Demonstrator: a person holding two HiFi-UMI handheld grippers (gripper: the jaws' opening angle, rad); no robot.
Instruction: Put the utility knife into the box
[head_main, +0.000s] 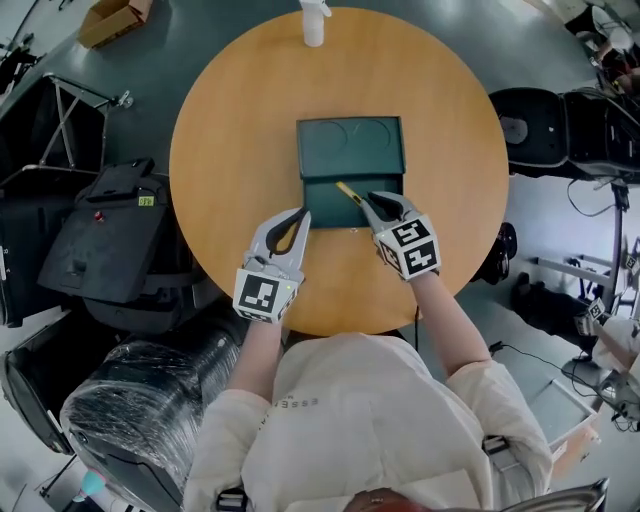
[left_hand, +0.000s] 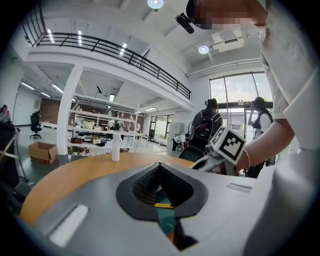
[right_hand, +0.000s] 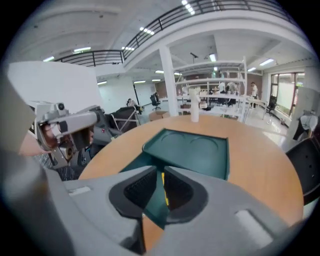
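A dark green box (head_main: 350, 205) lies open on the round wooden table (head_main: 230, 150), its lid (head_main: 351, 147) folded flat behind it. My right gripper (head_main: 368, 198) hangs over the box's front right part, shut on the yellow utility knife (head_main: 348, 190), which pokes out toward the lid. In the right gripper view the knife (right_hand: 164, 192) shows as a yellow strip pinched between the pads, above the box (right_hand: 200, 152). My left gripper (head_main: 301, 213) is shut on the box's front left wall. Its own view shows green box (left_hand: 164, 217) between its jaws and the knife (left_hand: 163, 205) beyond.
A white bottle (head_main: 313, 22) stands at the table's far edge. Black bags (head_main: 110, 235) and a wrapped chair (head_main: 130, 400) crowd the floor at the left. A black chair (head_main: 530, 125) stands at the right, and a cardboard box (head_main: 110, 20) lies far left.
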